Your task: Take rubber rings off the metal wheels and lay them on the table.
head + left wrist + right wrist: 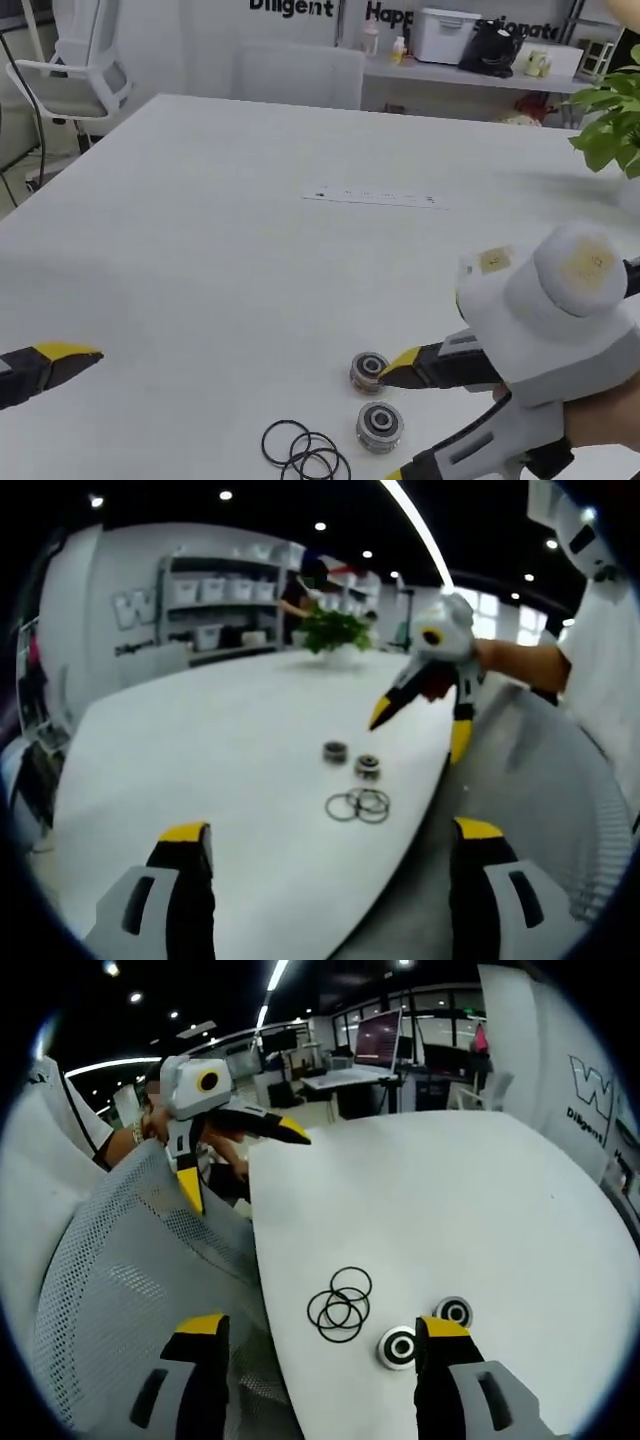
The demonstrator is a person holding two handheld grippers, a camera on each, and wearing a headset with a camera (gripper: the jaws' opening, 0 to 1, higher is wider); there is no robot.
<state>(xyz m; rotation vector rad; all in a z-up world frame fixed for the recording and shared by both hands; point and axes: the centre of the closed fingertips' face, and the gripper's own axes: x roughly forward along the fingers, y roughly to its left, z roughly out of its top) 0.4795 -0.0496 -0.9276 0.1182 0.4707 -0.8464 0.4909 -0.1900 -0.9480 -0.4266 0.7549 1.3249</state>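
Observation:
Two metal wheels lie near the table's front edge, one farther [369, 369] and one nearer [380, 422]. A small pile of black rubber rings [305, 452] lies flat to their left. My right gripper [398, 418] is open, with its upper yellow tip right by the far wheel and the near wheel roughly between its jaws. The right gripper view has the rings [340, 1305] ahead and a wheel [398, 1347] beside the right jaw. My left gripper [330, 832] is open and holds nothing, well left of the wheels [367, 766]; one of its jaws reaches in at the head view's left edge.
A pale paper strip [375, 196] lies mid-table. A green plant [615, 125] stands at the right edge, a white chair [70, 70] behind the table's left corner. A grey mesh chair [130, 1280] is close to the front edge.

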